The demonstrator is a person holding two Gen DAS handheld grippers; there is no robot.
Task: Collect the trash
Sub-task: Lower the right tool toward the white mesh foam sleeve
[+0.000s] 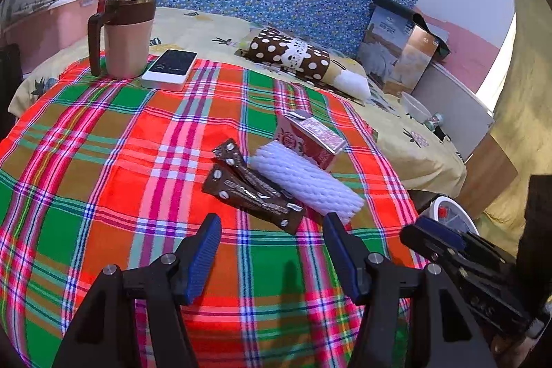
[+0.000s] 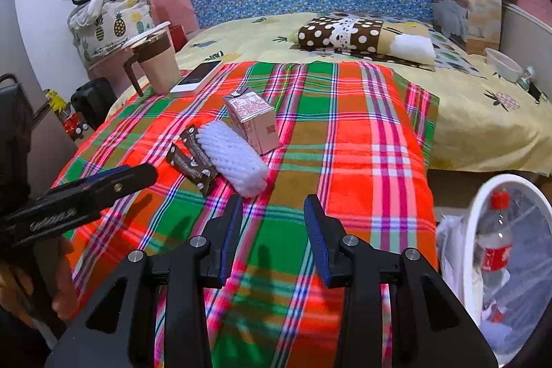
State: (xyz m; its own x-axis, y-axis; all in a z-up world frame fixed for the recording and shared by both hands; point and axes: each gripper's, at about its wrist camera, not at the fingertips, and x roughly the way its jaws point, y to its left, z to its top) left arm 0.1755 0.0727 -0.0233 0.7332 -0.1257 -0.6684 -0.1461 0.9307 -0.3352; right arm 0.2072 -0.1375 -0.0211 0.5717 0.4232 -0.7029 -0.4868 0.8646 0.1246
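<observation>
Your left gripper [image 1: 272, 226] and right gripper [image 2: 272, 206] both hover apart and empty just short of the brown snack wrappers [image 1: 252, 192], white foam net sleeve [image 1: 307, 181] and pink drink carton [image 1: 310, 140] on the plaid cloth [image 1: 138, 161], the white bin [image 2: 476, 230] right.

Almost no text can be read. Two lines of pale capital lettering are printed near the top of the grey bedding package [image 1: 388, 47] standing against the blue headboard, but the words are too small to be made out in either view. White script is carried on the red label of the plastic bottle [image 2: 494, 250] in the white bin [image 2: 474, 230]; it is too blurred to be read. A round red emblem and printed marks are seen on the pink carton [image 1: 310, 138], and pale lettering on the brown sachets [image 1: 248, 188], none of it legible. Embossed characters on the left tongs' [image 2: 79, 195] arm cannot be deciphered.
</observation>
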